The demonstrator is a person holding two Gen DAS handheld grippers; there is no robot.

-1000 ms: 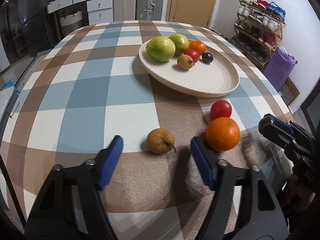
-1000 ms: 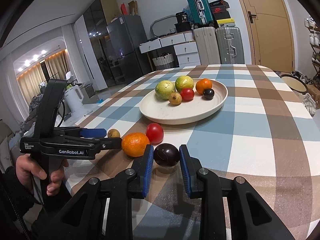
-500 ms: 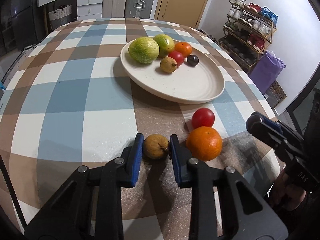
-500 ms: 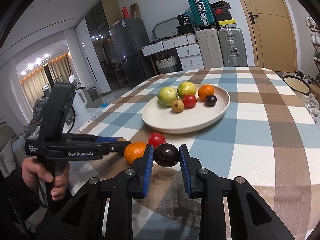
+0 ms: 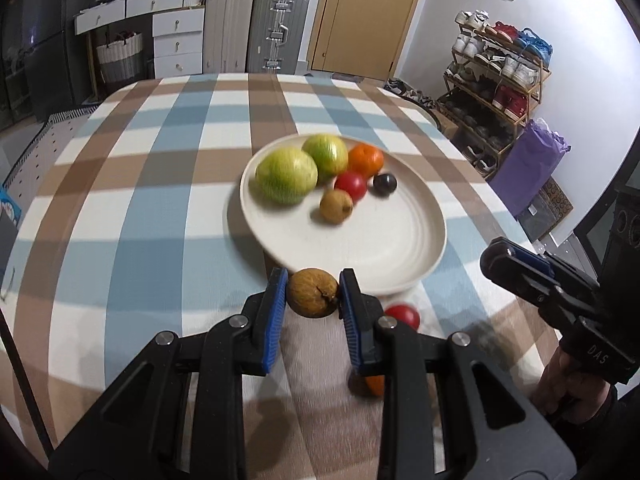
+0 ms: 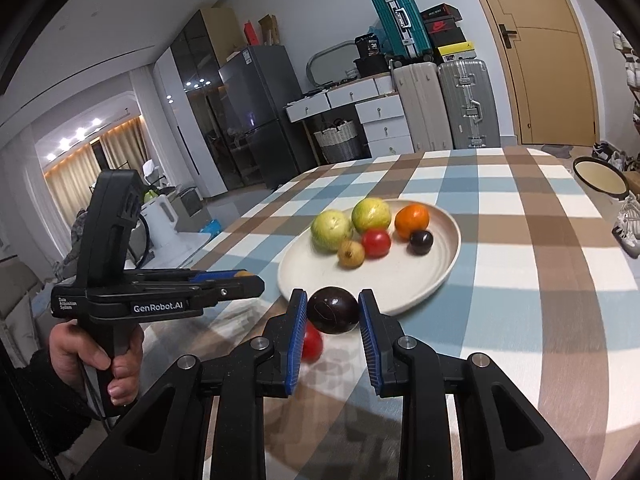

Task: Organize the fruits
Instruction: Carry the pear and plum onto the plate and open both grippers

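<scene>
My left gripper (image 5: 313, 294) is shut on a small brown-yellow fruit (image 5: 313, 293) and holds it above the table, just short of the near rim of the cream plate (image 5: 400, 248). My right gripper (image 6: 333, 310) is shut on a dark purple fruit (image 6: 333, 310), lifted near the plate's (image 6: 400, 280) near rim. The plate holds two green fruits (image 5: 286, 176), an orange (image 5: 366, 159), a red tomato (image 5: 351, 185), a small brown fruit (image 5: 336, 206) and a dark fruit (image 5: 385, 184). A red tomato (image 5: 404, 316) and an orange (image 5: 374, 384), partly hidden by my finger, lie on the table.
The table has a blue, brown and white checked cloth (image 5: 160, 208). Suitcases (image 5: 276, 28), drawers and a door stand beyond its far end, and a shoe rack (image 5: 496, 80) at the right. The left gripper also shows in the right wrist view (image 6: 224, 284), left of the plate.
Both grippers have lifted their fruits off the table and moved forward toward the plate. The left gripper shut on the brown-yellow fruit about half a second ago.
</scene>
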